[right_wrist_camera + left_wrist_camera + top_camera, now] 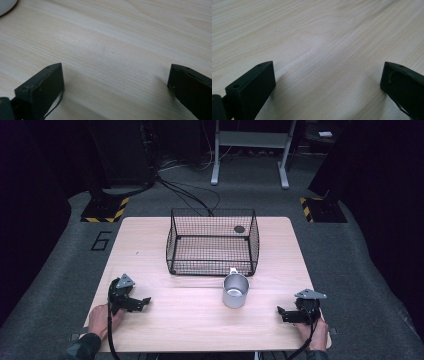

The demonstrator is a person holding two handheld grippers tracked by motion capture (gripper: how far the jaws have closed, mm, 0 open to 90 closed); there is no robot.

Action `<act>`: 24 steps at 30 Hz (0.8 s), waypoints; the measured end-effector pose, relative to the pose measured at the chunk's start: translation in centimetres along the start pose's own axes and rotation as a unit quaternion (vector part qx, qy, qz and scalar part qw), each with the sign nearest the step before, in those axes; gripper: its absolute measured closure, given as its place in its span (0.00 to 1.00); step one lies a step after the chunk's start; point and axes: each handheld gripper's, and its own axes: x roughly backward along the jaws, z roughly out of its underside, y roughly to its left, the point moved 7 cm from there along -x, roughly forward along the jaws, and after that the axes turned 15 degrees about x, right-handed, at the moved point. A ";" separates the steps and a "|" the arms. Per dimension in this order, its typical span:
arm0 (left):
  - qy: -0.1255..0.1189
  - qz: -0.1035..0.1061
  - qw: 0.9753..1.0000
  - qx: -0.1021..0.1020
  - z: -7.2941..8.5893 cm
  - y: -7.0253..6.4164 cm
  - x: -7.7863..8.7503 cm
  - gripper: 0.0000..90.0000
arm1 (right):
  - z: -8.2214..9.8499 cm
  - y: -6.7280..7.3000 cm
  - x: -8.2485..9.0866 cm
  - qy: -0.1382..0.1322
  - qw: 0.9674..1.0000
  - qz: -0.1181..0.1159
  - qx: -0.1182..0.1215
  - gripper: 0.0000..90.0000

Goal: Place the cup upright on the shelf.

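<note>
The big light wooden worktop [150, 245] carries a black wire mesh basket [212, 242] toward the far side, and right in front of its near right corner sits a small silver metal mug [235, 290], upright and pretty much touching the basket. The left tool [142, 302] rests near the worktop's near left edge and the right tool [281, 313] near the near right edge, both well apart from the mug. Each has its jaws spread wide over bare wood, gripping nothing.

One metal mug [235, 290], one wire basket [212, 241] and two grippers (one per hand) on one table [190, 320].
</note>
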 end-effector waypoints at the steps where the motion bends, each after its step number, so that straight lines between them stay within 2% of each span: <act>1: -0.007 -0.003 1.000 0.002 0.0 0.0 0.0 0.00 | 0.0 -0.1 0.0 0.000 1.000 0.001 0.002 0.00; 3: -0.008 -0.003 1.000 0.002 0.0 0.0 0.0 0.00 | 0.0 -0.1 0.0 0.002 1.000 0.003 -0.001 0.00; 4: -0.008 -0.003 1.000 0.003 0.0 0.0 0.0 0.00 | -0.2 0.0 0.0 0.000 1.000 0.010 -0.013 0.01; 5: -0.008 -0.003 1.000 0.002 0.0 0.0 0.0 0.00 | -0.1 -0.1 0.1 0.001 1.000 0.006 -0.005 0.01; 10: -0.008 -0.003 1.000 0.003 0.0 0.0 0.0 0.00 | -0.6 0.3 0.9 -0.009 1.000 -0.003 -0.026 0.01; 20: -0.005 -0.004 1.000 0.000 0.1 0.0 0.0 0.00 | -2.1 1.3 2.5 -0.027 0.999 -0.011 -0.023 0.00; 24: -0.005 -0.004 1.000 0.000 0.1 0.0 0.0 0.00 | -3.7 2.2 3.4 -0.037 0.999 -0.021 -0.020 0.00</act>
